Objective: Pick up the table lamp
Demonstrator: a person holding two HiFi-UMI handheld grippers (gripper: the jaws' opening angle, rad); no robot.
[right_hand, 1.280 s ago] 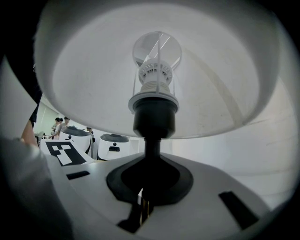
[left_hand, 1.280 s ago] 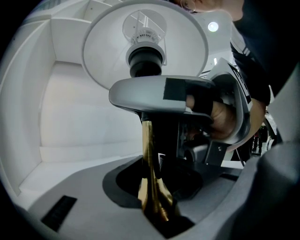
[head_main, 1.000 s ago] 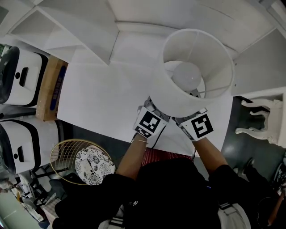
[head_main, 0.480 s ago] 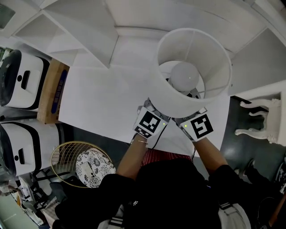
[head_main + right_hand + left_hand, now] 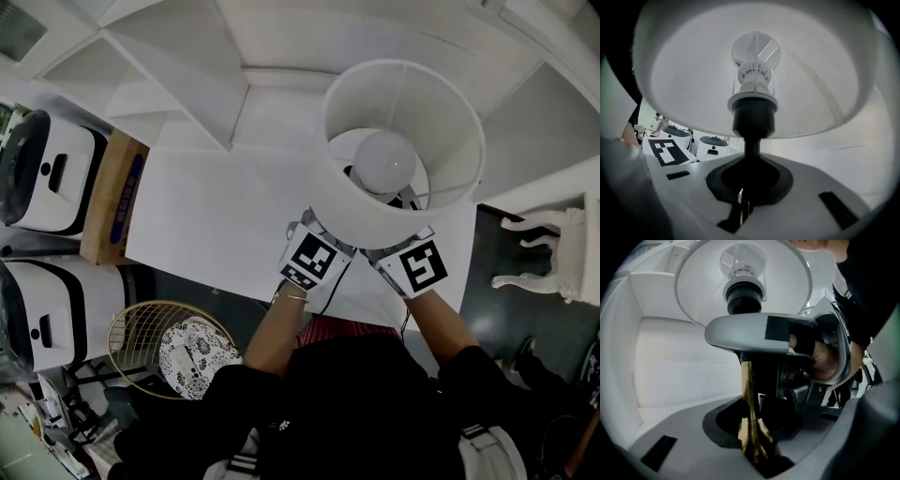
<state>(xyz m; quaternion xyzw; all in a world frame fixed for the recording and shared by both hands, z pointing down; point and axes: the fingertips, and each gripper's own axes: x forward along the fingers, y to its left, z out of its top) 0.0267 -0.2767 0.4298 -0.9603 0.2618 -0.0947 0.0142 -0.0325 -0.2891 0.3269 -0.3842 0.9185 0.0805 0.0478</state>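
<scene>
The table lamp has a white drum shade (image 5: 403, 202), a round white bulb (image 5: 382, 161), a black socket (image 5: 754, 115) and a thin brass stem (image 5: 749, 394). Both grippers reach in under the shade from the near side; in the head view only their marker cubes show, the left one (image 5: 314, 258) and the right one (image 5: 419, 266). My left gripper (image 5: 752, 448) is shut on the brass stem low down. Higher up, just below the socket, my right gripper (image 5: 740, 206) is shut on the stem. The lamp's foot is hidden.
A white table (image 5: 216, 206) lies under the lamp, with white shelves (image 5: 169, 56) behind it. At the left stand a cardboard box (image 5: 111, 197) and two white appliances (image 5: 47, 173). A wire basket (image 5: 155, 342) sits near left, a white ornate stand (image 5: 548, 258) at right.
The lamp and both grippers have risen together; the shade looks larger and sits a little further left in the head view. Neither grip has changed.
</scene>
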